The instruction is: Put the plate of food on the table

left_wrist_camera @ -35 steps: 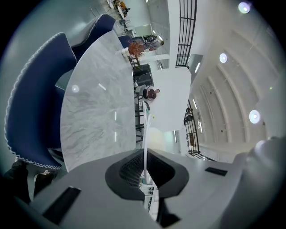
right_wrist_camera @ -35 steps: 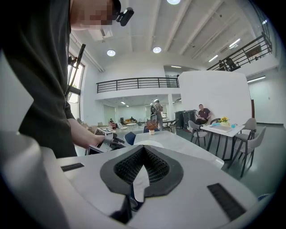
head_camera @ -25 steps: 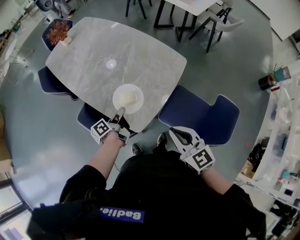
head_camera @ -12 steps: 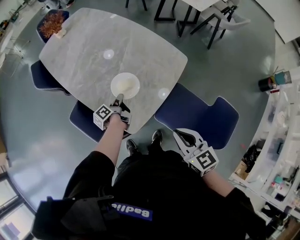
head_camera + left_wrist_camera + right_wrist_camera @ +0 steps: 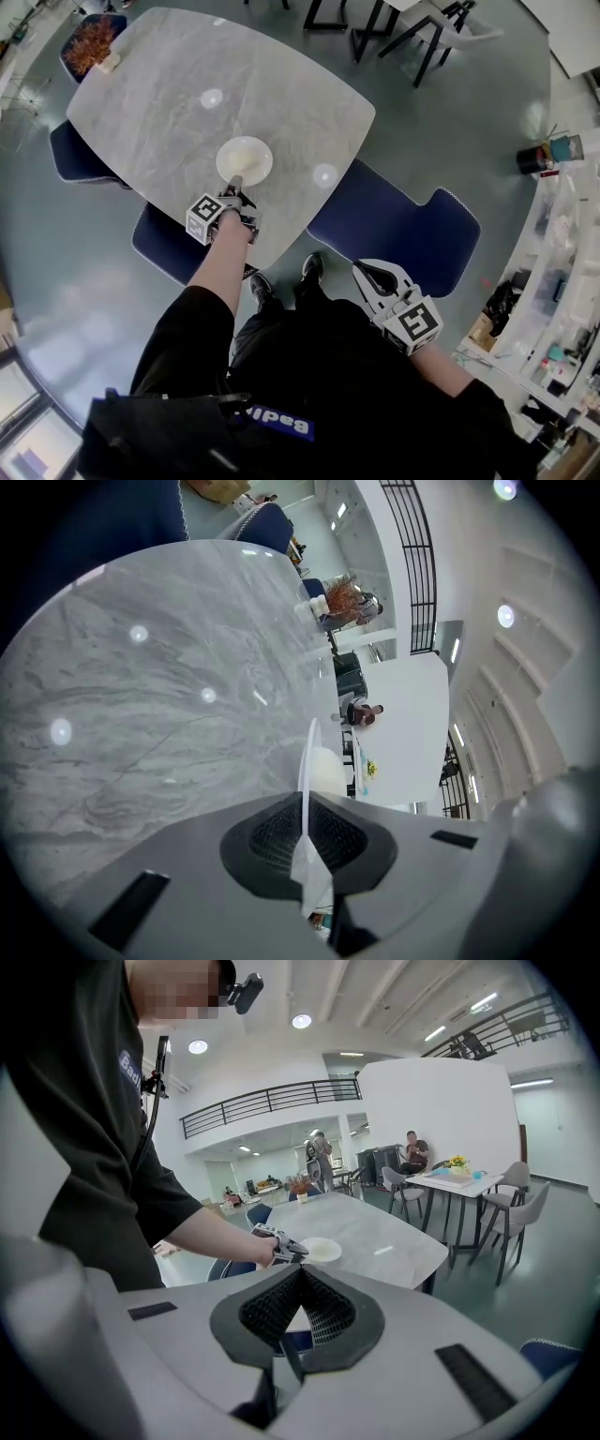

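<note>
A white plate with a pale mound of food is over the grey marble table, a little in from its near edge. My left gripper is shut on the plate's near rim. In the left gripper view the plate's rim shows edge-on between the jaws, with the food just behind it and the tabletop close alongside. I cannot tell whether the plate touches the table. My right gripper is held back by my body, shut on nothing. The right gripper view shows the plate and the left gripper ahead.
Blue chairs stand at the table's near side and left. A small plant sits at the table's far corner. More tables and chairs stand beyond, and cluttered shelves line the right.
My left arm has stretched forward, carrying the plate from the table's near edge farther in over the tabletop. The right gripper has stayed by my side.
</note>
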A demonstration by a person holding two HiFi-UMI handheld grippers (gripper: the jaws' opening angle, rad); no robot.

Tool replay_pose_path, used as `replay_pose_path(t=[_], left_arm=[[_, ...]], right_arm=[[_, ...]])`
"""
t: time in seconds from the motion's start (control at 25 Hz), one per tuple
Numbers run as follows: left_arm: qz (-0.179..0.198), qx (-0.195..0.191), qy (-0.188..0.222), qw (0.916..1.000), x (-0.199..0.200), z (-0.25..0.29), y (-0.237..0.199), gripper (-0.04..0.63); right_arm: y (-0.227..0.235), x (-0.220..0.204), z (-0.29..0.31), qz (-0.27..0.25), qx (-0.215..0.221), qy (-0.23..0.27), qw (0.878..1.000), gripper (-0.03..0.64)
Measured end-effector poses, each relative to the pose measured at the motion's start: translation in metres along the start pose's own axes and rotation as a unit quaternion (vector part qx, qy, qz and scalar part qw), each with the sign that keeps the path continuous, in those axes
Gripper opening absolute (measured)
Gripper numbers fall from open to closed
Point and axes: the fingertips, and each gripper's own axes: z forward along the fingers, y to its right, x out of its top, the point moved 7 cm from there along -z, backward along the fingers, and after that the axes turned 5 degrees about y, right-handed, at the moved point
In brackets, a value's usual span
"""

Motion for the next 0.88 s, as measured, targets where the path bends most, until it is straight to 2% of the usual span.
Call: replay_pose_path(t=[0.64,0.88], left_arm=[[0.035,0.043,-0.022,0.9982,0.001,0.016,-0.005,0.017],[0.068,0.058,-0.043,0.9950,0.005,0.019,-0.007,0.017]], right_arm=[[0.005,-0.008,0.009,0.013,-0.003,-0.009,1.000,0.009],[0.003,-0.011,0.010,0.019,-0.002,-0.006,1.000,0.009]])
